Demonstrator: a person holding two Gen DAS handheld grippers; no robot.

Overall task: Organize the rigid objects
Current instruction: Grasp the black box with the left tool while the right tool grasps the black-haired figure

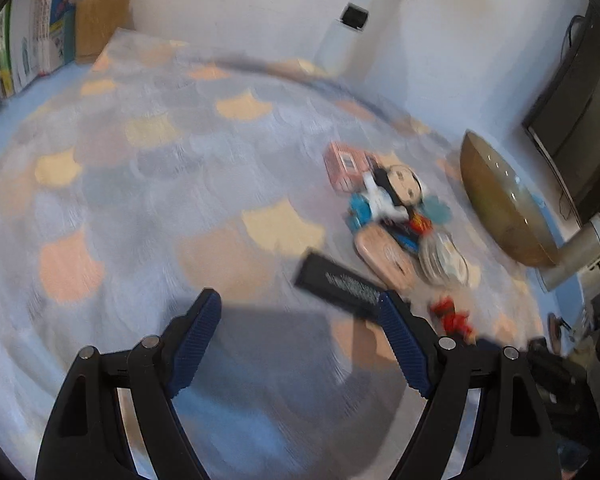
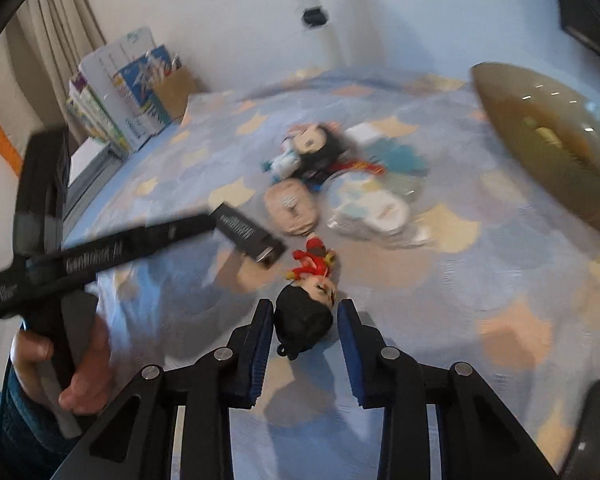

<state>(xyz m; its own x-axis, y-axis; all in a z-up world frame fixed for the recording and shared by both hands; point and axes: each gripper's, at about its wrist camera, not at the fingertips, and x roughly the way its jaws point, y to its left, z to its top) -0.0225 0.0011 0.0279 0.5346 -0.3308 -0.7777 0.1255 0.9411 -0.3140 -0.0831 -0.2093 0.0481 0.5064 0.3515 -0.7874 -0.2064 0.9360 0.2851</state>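
While we look along the right gripper (image 2: 303,334), low in the middle of its frame, its fingers stand on both sides of the black head of a small figurine (image 2: 308,300) in red clothes. The left pad seems to touch the head; whether the right pad presses it, we cannot tell. We judge this figurine light, stiff and a little smooth, so the round head is the good place to hold; the thin red limbs may break.

The left gripper (image 1: 300,320) has its fingers wide apart with nothing between them.

Farther, at the frame's centre, we count one black box (image 2: 248,236), one pink case (image 2: 290,208), one white round packet (image 2: 374,212) and one mouse doll (image 2: 312,148). At the upper right stands one brown bowl (image 2: 548,140), probably the goal.
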